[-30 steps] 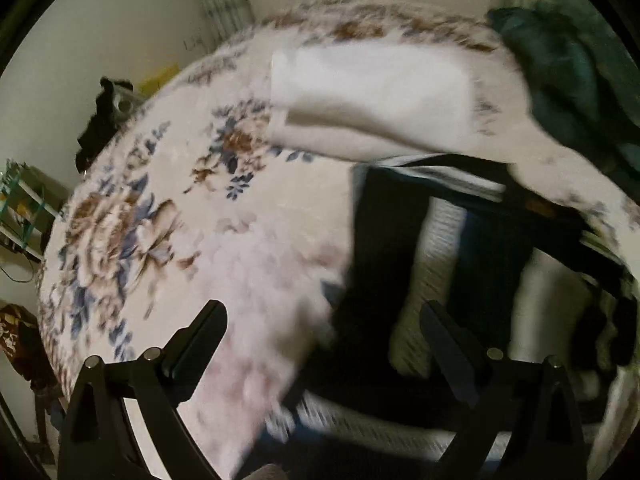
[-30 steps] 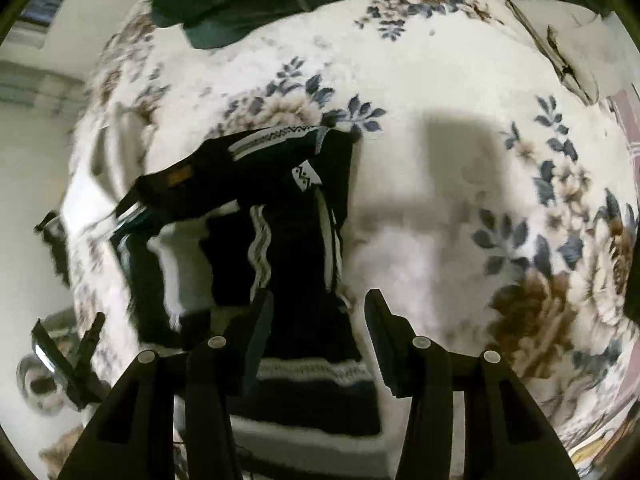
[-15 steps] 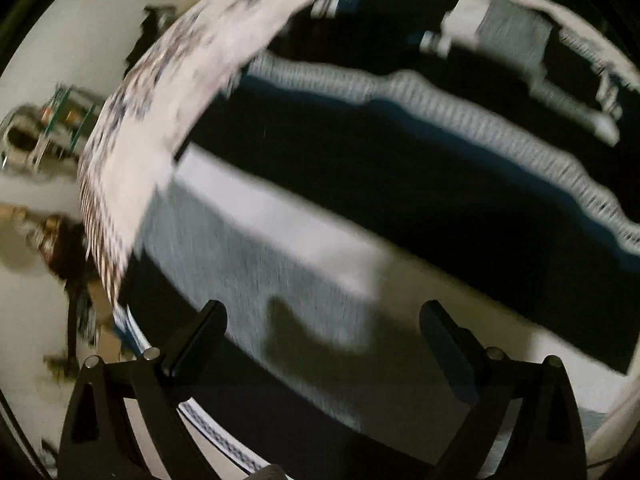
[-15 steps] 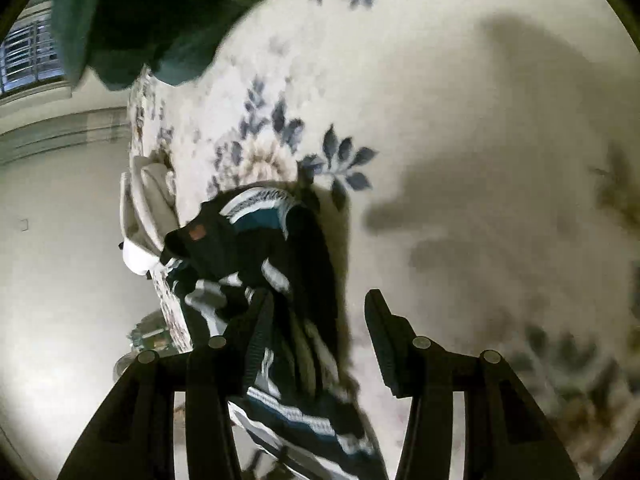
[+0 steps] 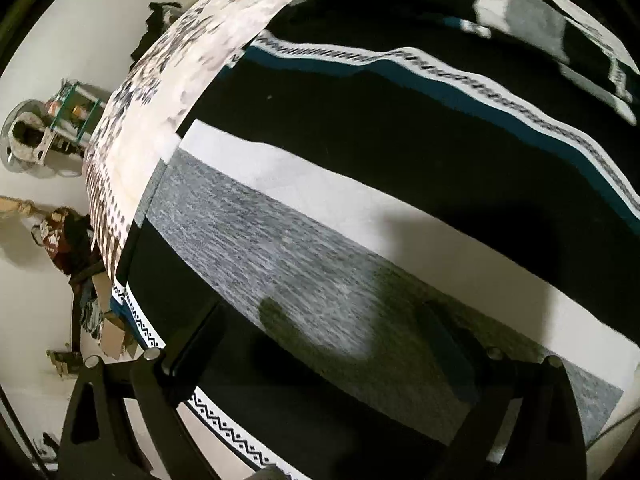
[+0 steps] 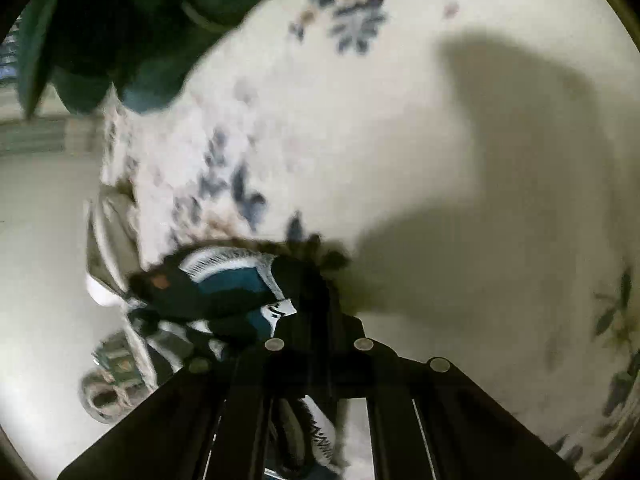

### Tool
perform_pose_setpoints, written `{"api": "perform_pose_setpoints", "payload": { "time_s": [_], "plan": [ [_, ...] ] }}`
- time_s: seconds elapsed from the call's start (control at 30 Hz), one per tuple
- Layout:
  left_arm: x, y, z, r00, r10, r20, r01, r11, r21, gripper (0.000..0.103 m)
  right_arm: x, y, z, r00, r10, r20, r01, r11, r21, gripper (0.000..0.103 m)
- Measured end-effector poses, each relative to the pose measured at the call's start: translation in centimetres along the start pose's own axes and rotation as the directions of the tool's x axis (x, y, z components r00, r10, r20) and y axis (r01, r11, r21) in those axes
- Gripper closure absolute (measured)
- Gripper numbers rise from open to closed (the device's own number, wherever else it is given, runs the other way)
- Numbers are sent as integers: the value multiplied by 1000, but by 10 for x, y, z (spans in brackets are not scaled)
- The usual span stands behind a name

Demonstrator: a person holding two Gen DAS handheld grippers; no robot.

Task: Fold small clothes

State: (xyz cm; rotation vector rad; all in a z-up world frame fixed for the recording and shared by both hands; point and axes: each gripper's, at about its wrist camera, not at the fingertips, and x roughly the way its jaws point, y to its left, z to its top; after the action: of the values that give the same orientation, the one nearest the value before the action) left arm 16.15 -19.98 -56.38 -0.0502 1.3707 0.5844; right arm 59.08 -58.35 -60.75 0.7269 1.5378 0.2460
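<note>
floral bedspread (image 6: 400,160), pale floor (image 5: 40,280)

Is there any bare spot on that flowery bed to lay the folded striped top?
Yes: the floral blanket lies bare right of the striped top, below the dark green clothes. The left camera is crowded: the top fills it.

blk/wht/teal striped sweater (image 5: 400,152), floral blanket (image 6: 400,140)
</note>
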Motion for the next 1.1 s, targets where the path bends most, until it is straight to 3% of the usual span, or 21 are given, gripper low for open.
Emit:
{"api": "perform_pose_setpoints", "payload": {
  "time_s": [0.07, 0.1, 0.13, 0.2, 0.33, 0.5, 0.63, 0.73, 0.8, 0.87, 1.0, 1.07, 1.1],
  "plan": [
    [-9, -8, -7, 1000, -21, 9, 20, 999, 41, 5, 5, -5, 1, 999, 24, -46, -22, 999, 36, 92],
    [-15, -12, -12, 999, -31, 10, 31, 998, 59, 5, 1, -8, 0, 998, 37, -58, -34, 998, 50, 82],
    [-24, -19, -20, 998, -57, 8, 56, 995, 86, 5, -3, -10, -2, 997, 43, -68, -40, 998, 52, 66],
    [-39, -28, -35, 995, -97, -4, 97, 987, 127, 5, -21, -17, -13, 995, 43, -89, -39, 998, 38, 49],
    [-68, -62, -82, 983, -182, -38, 186, 946, 264, 5, -66, -38, -45, 989, -33, -146, 26, 998, -52, 48],
    [-71, -114, -125, 963, -242, -120, 270, 885, 379, 5, -99, -70, -79, 973, -109, -203, 84, 988, -127, 47],
    [-54, -154, -145, 968, -212, -134, 250, 857, 451, 5, -93, -81, -79, 977, -35, -211, 11, 993, -114, 46],
    [-52, -160, -144, 973, -215, -83, 229, 868, 441, 34, -72, -69, -65, 983, 40, -180, -58, 993, -98, 41],
    [-57, -156, -141, 974, -219, -55, 221, 873, 434, 75, -51, -58, -53, 979, 123, -164, -134, 990, -53, 41],
    [-66, -150, -136, 972, -232, -35, 225, 876, 426, 97, -27, -46, -38, 971, 189, -148, -191, 982, 0, 40],
    [-83, -130, -126, 960, -281, -16, 265, 882, 391, 97, 12, -29, -18, 967, 208, -144, -202, 978, 56, 40],
    [-95, -121, -122, 956, -294, 0, 270, 878, 394, 97, 24, -17, -15, 967, 206, -153, -198, 978, 63, 46],
    [-100, -118, -120, 954, -299, 2, 274, 878, 393, 97, 24, -12, -15, 969, 202, -142, -196, 979, 57, 80]
  ]
}}
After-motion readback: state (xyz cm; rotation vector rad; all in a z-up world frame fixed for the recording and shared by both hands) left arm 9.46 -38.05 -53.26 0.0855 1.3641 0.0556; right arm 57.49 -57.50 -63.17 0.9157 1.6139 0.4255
